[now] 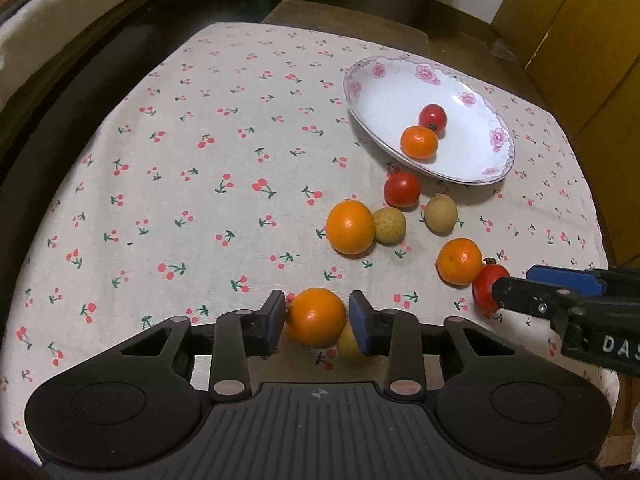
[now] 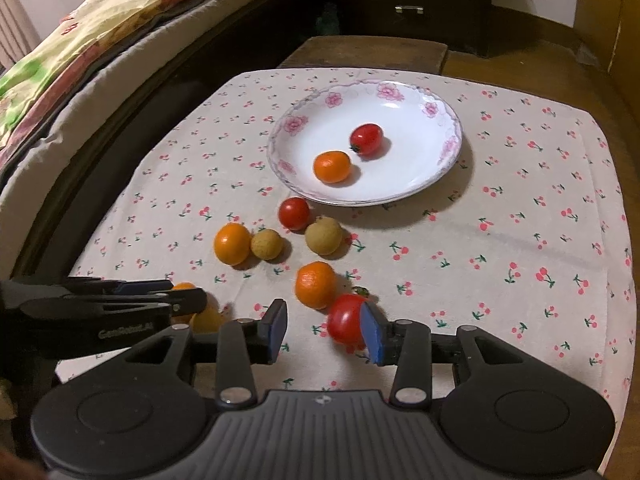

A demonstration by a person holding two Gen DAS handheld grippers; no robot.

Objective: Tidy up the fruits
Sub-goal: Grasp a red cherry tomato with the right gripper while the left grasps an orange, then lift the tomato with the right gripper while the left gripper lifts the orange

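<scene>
My left gripper (image 1: 316, 322) is shut on an orange (image 1: 316, 316), both blue pads against its sides, low over the cherry-print cloth; a yellowish longan (image 1: 347, 345) lies against the orange by the right pad. My right gripper (image 2: 326, 332) is open: a red tomato (image 2: 345, 320) rests against its right pad, with a gap to the left pad. The flowered white plate (image 2: 412, 160) at the far middle holds a tomato (image 2: 366, 139) and a mandarin (image 2: 332, 166). Loose between plate and grippers lie an orange (image 2: 232, 243), two longans (image 2: 267, 244), a tomato (image 2: 294, 213) and a mandarin (image 2: 316, 285).
A bed with a bright patterned blanket (image 2: 80, 40) runs along the table's left side. A wooden bench (image 2: 368, 52) and a dark drawer cabinet (image 2: 408, 0) stand beyond the far edge. Bare cloth (image 1: 180, 160) stretches left of the fruit.
</scene>
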